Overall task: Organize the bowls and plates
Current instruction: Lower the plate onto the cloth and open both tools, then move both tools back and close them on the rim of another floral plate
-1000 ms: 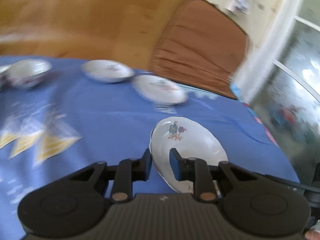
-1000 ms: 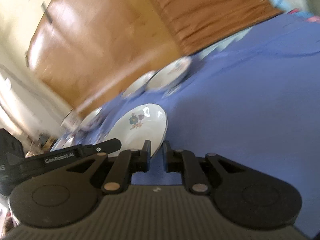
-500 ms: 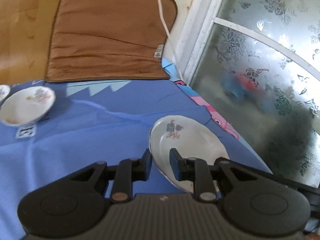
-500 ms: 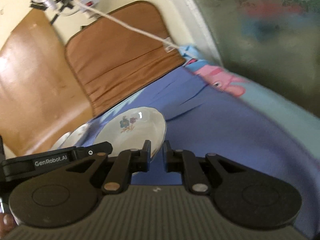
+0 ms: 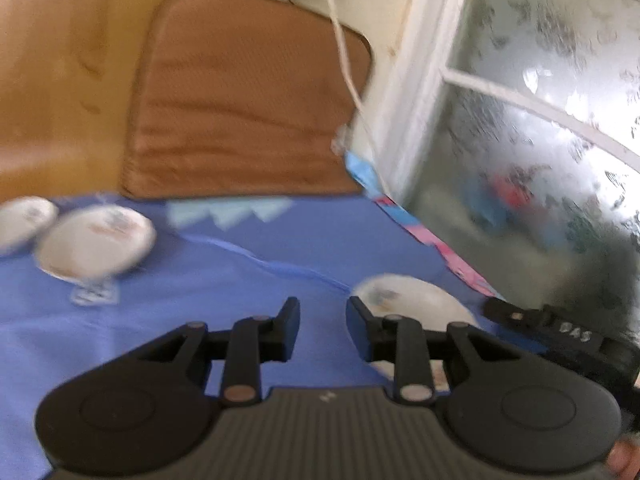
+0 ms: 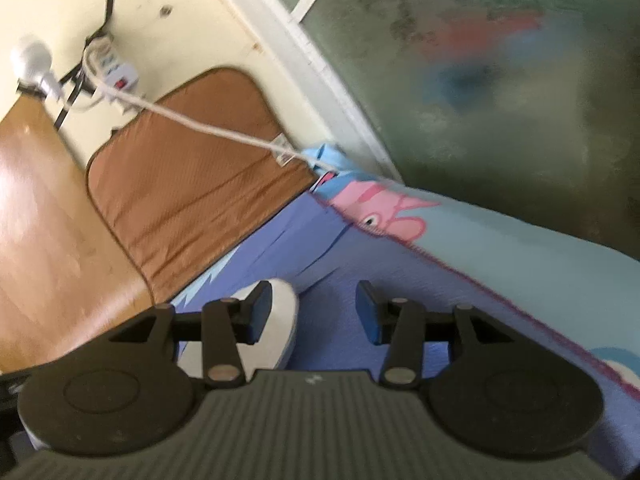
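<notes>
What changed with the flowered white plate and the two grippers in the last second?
Both grippers let go: the left gripper and right gripper were clamped on the rim of the flowered white plate; now both are open and it lies on the blue cloth. The white bowls beyond remain there.

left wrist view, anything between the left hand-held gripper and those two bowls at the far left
Nothing visible. Only bare blue cloth lies between the open left hand-held gripper and the near bowl, with the second bowl just behind it. The plate sits off to the right, out of that path.
</notes>
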